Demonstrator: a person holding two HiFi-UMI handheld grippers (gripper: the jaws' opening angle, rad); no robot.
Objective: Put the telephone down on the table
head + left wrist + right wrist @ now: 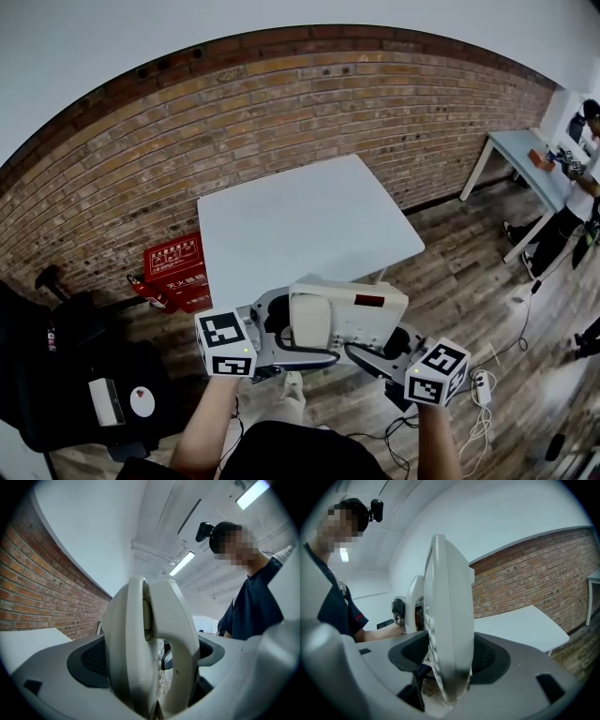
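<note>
Holding the telephone [347, 314] up between both tools. The left gripper [278, 330] is clamped on its left end, where the handset [180, 634] sits on the cradle, and the right gripper [380, 349] is clamped on the right end of the base. In the left gripper view both jaws press on the phone body and handset, which fill the gap between them. The right gripper view shows the same thing - the jaws stand wide but bear on the edge-on base, with the keypad side facing that tool's left jaw. The phone is off the table [309, 216], carried roughly level between the two marker cubes: left cube [225, 344], right cube [436, 372]. The white tabletop lies ahead of both tools, its near edge just past the phone in the head view; wooden floor [469, 281] is below the grippers. A red box [178, 272] sits ahead-left of the left gripper against the brick wall [281, 103]. A second table [525, 155] stands far off ahead-right of the right gripper - a person [577, 202] is beside it.
</note>
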